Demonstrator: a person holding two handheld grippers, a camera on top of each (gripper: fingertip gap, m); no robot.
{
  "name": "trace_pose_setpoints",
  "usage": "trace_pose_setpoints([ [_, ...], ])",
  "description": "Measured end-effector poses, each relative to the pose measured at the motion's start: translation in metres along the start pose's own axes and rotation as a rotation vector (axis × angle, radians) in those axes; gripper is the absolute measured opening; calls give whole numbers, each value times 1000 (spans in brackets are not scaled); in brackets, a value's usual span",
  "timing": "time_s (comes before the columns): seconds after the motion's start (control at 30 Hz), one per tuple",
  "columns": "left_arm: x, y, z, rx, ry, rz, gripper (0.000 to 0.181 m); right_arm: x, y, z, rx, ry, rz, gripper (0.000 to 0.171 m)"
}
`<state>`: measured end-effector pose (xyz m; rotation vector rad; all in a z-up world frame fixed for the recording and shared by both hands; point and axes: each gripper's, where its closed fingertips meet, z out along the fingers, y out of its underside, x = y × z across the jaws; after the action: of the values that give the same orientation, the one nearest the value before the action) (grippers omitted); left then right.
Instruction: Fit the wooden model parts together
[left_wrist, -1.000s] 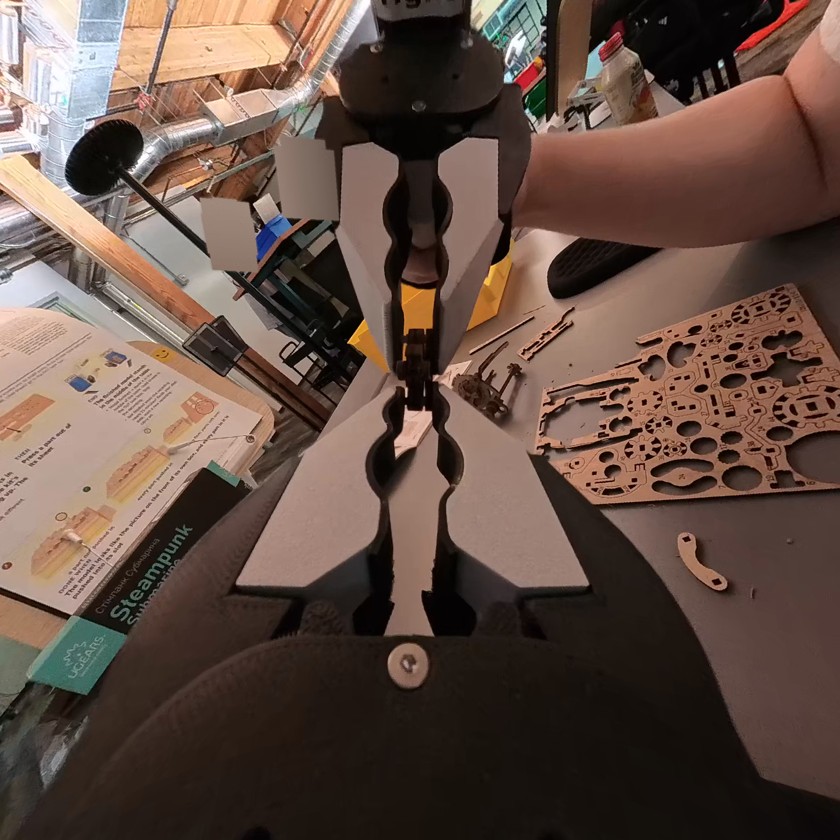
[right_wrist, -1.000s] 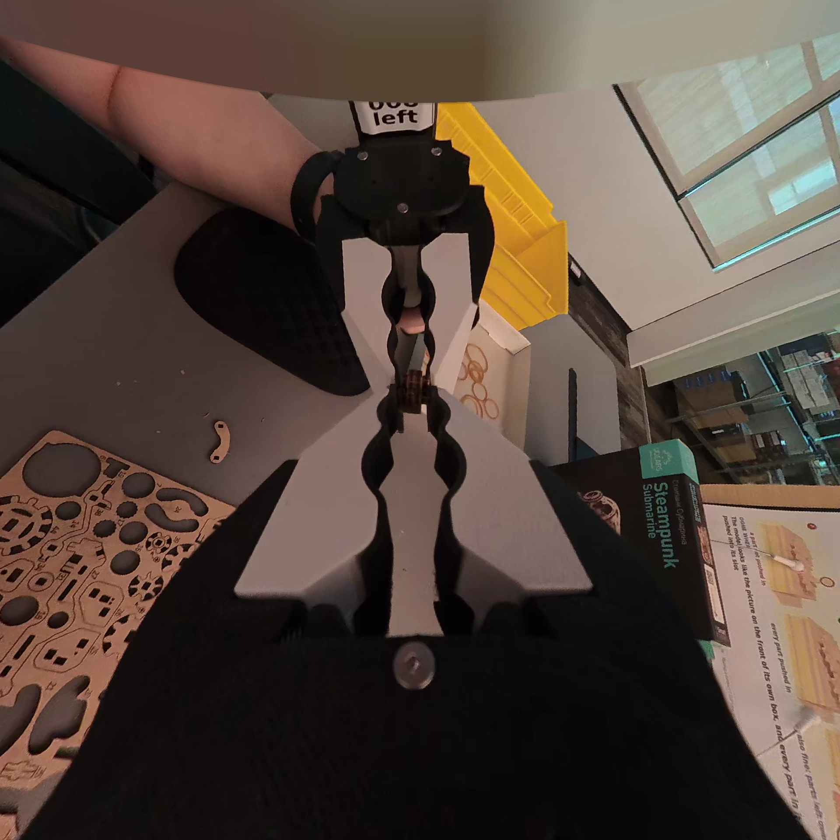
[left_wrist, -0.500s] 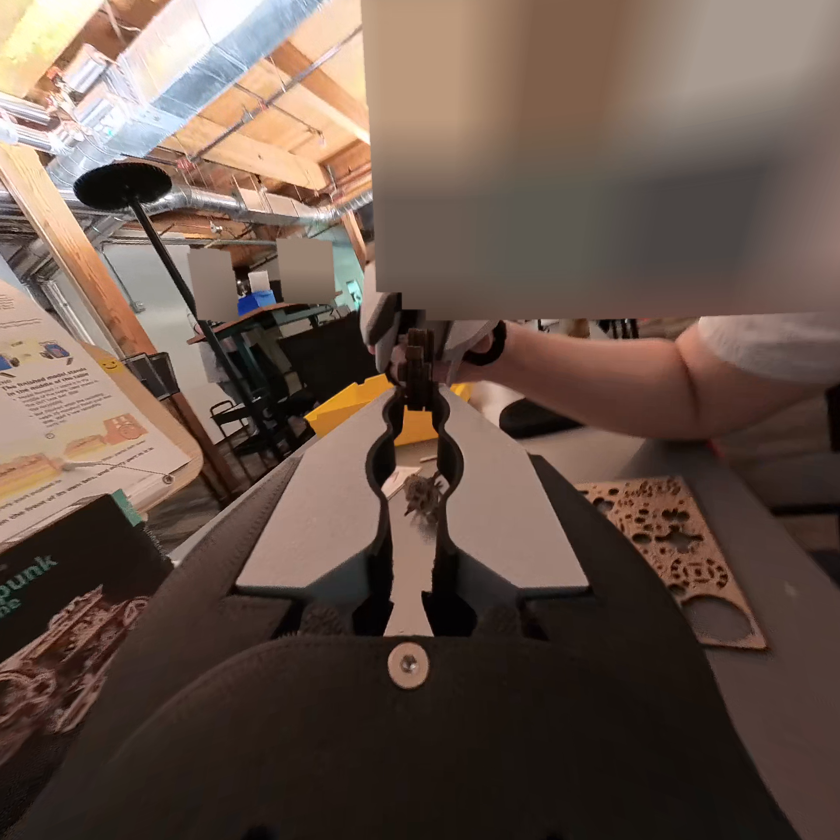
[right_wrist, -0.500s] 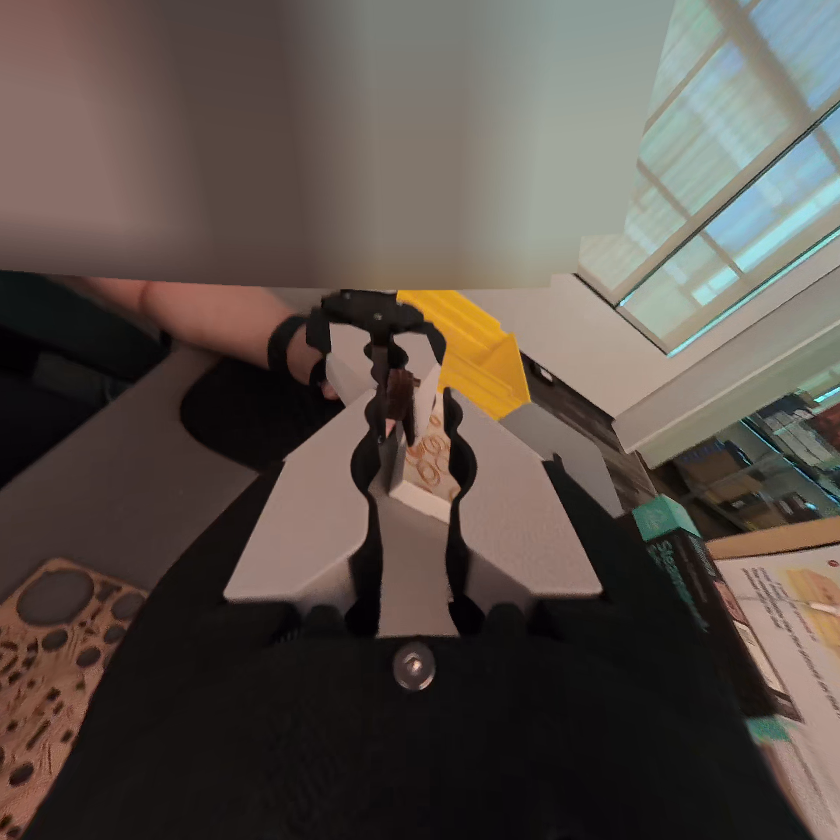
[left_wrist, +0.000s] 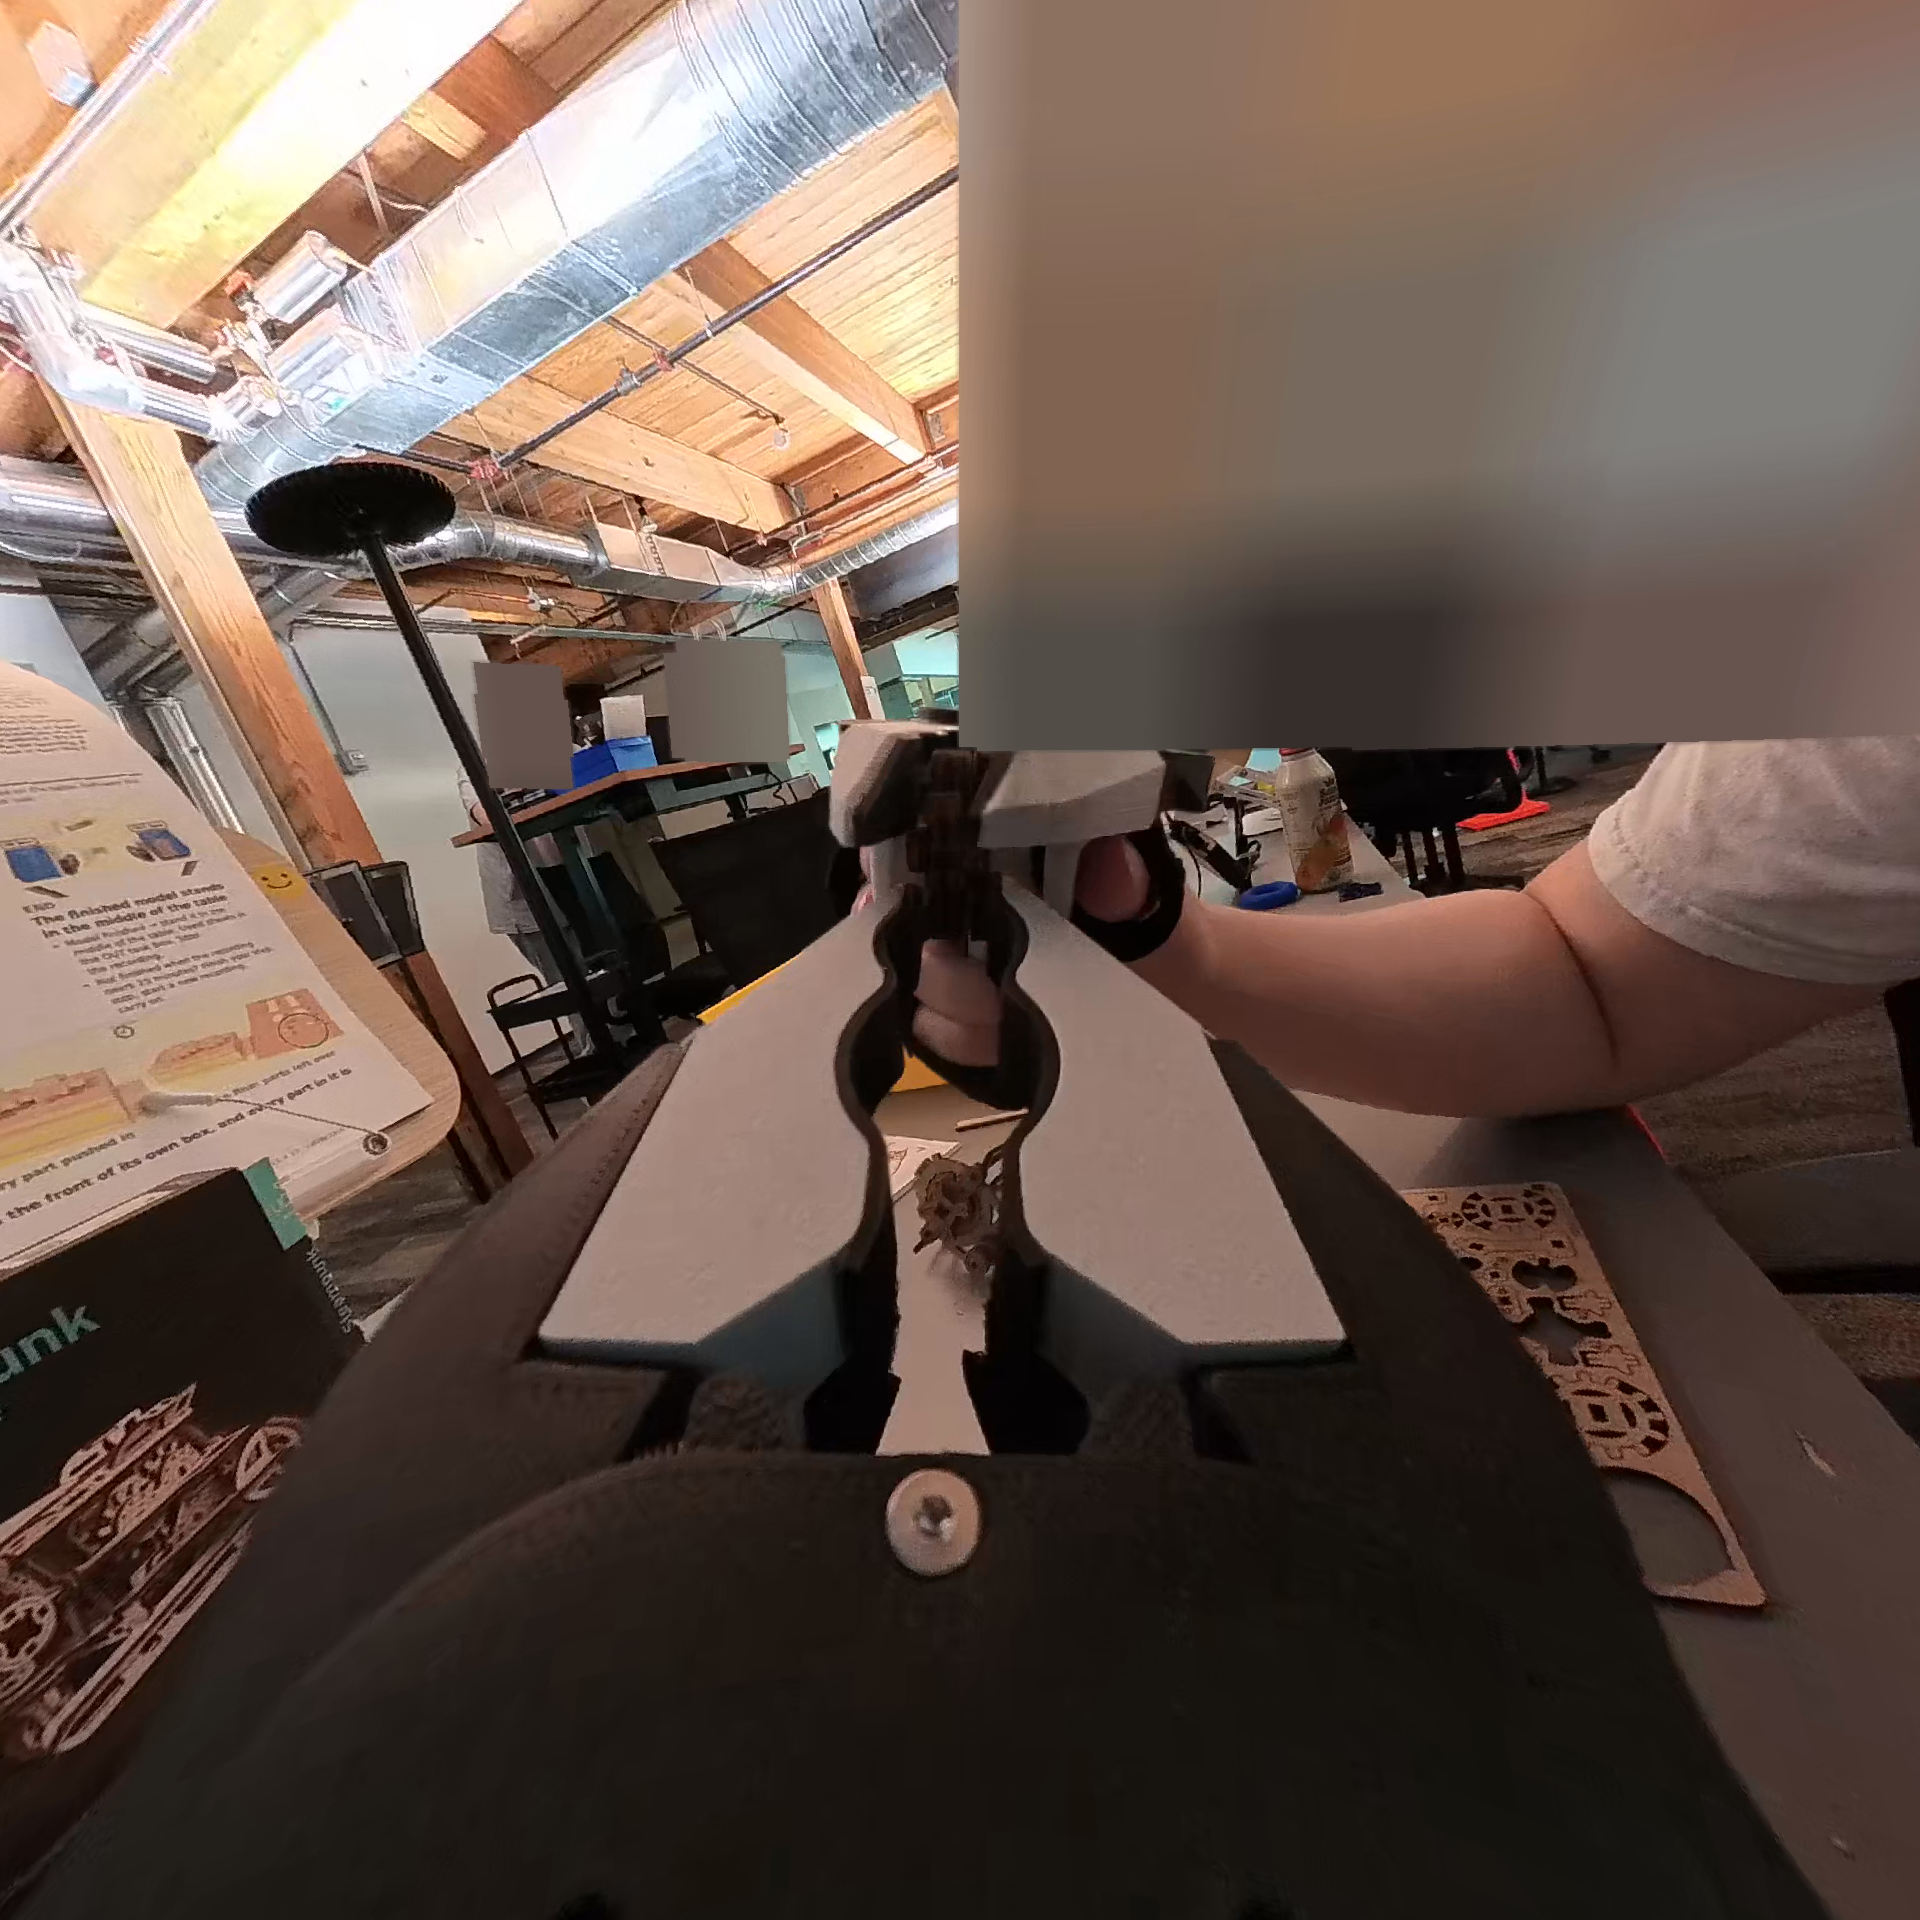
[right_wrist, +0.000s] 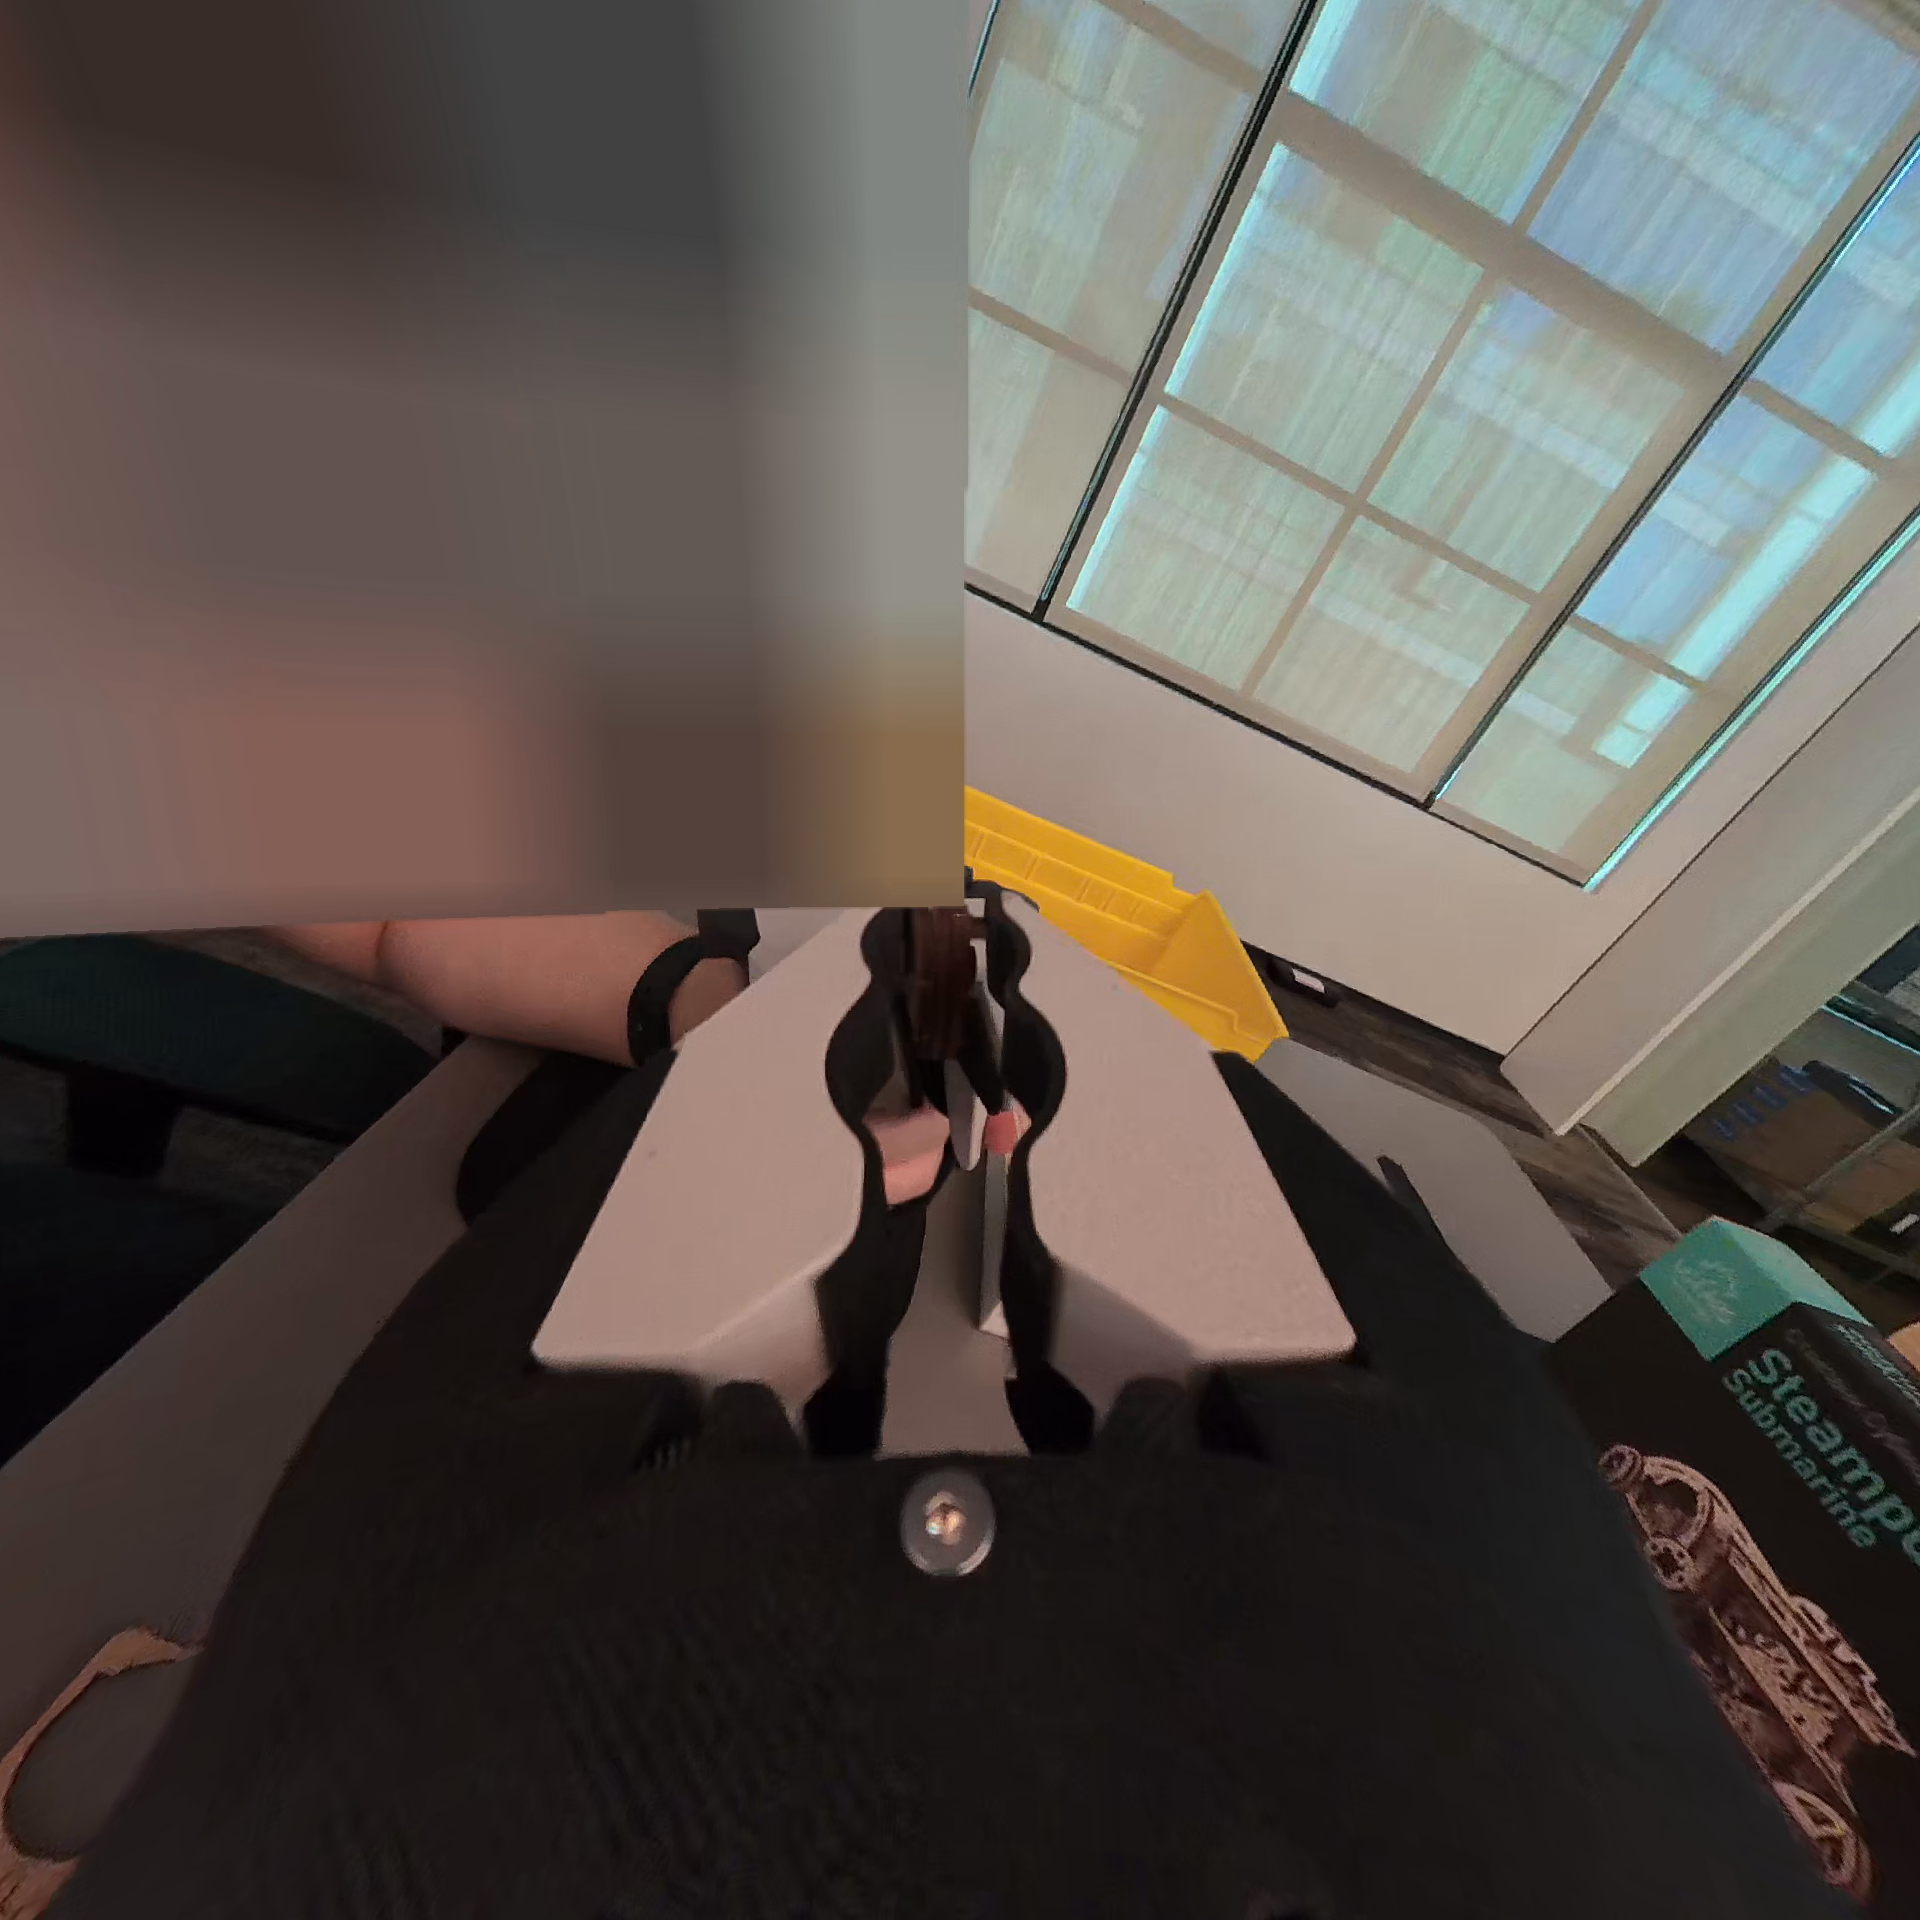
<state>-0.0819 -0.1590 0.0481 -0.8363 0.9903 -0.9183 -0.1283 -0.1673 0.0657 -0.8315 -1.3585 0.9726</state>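
A small dark wooden assembly (left_wrist: 948, 831) is held up in the air between both grippers. My left gripper (left_wrist: 945, 906) is shut on its lower end. My right gripper (left_wrist: 940, 790) meets it from the far side, its white fingers (left_wrist: 1070, 800) closed around the upper end. In the right wrist view the same assembly (right_wrist: 932, 982) sits as a dark brown piece between the tips of my right gripper (right_wrist: 940, 935); most of the left gripper is hidden there. Another wooden gear assembly (left_wrist: 956, 1216) lies on the grey table (left_wrist: 1766, 1558) below.
A punched-out wooden parts sheet (left_wrist: 1558, 1340) lies on the right of the table. The black model box (left_wrist: 156, 1434) and an instruction sheet (left_wrist: 156, 987) are at the left. A yellow bin (right_wrist: 1153, 935) stands at the back. A person's forearm (left_wrist: 1455, 987) reaches in from the right. Spacing between my two grippers at the tips: around 4 centimetres.
Both grippers have risen and tilted up from the table with the small assembly between them. The views now look across the room instead of down at the table.
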Motion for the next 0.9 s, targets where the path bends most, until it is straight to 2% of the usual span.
trace_pose_setpoints([
  [0.23,2,-3,-1,14,11,-1,10,-2,-3,2,31,-3,41,12],
  [0.53,4,-5,0,33,12,20,11,-5,-4,3,31,31,-34,10],
  [0.9,16,0,3,5,70,31,10,-18,-1,4,10,-55,-84,12],
])
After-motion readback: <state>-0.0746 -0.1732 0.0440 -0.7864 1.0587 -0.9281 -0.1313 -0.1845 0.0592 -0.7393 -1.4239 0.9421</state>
